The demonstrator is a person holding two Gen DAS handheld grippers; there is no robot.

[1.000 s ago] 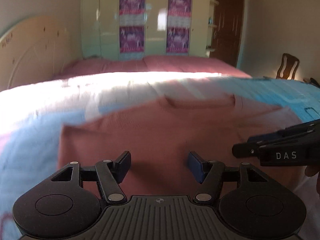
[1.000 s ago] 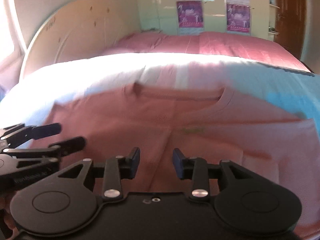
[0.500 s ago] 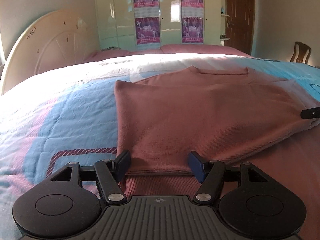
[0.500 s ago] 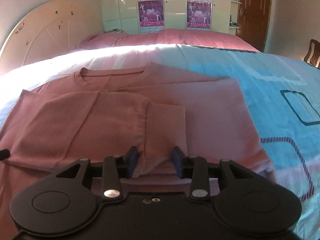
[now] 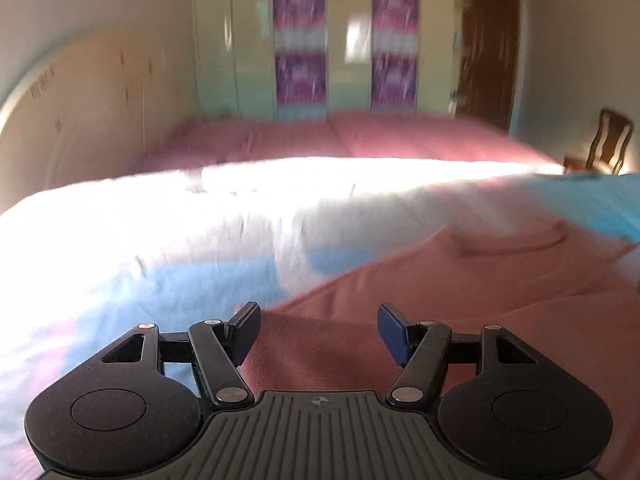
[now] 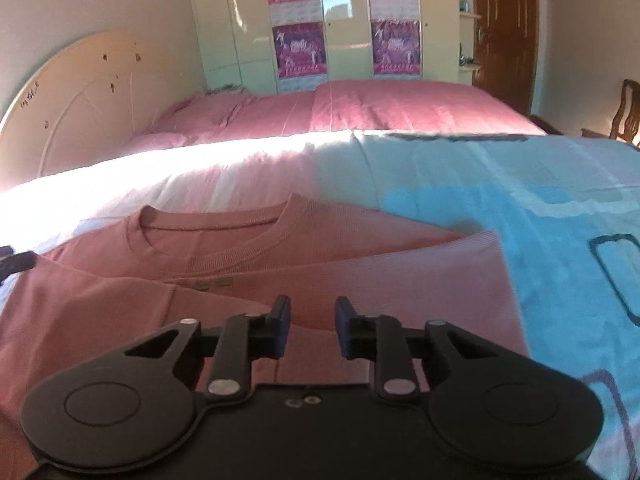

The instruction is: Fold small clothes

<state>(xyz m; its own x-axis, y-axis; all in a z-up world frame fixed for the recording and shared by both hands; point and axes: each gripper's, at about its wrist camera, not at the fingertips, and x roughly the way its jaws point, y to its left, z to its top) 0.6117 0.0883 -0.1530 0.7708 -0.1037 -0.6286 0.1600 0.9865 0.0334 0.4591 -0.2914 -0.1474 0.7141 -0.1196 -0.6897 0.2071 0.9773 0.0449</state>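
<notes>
a salmon-pink knit sweater point(image 6: 360, 276) lies partly folded on a bedspread point(image 6: 500, 200) of light blue, white and pink blocks with dark outlined rectangles, its ribbed round neckline toward the far side and one side panel already turned over the body. in the right wrist view the right gripper point(image 6: 310, 322) sits low over the near part of the sweater; its jaws have just been closing and now stand narrowly apart, with a raised fold edge of the sweater seen in the gap, though whether the pads press on that fabric cannot be told. the left gripper point(image 5: 318, 332) hangs over the sweater's left edge with its jaws released and wide, nothing between them; that view is smeared by blur. beyond the bedspread are a pink sheet point(image 6: 360, 108), a cream headboard point(image 6: 80, 100) with small scrawled marks too faint to read, a pale wardrobe point(image 6: 340, 20) bearing purple posters point(image 6: 298, 50) whose lettering is illegible, a brown door point(image 6: 508, 28) and a wooden chair point(image 6: 624, 108).
</notes>
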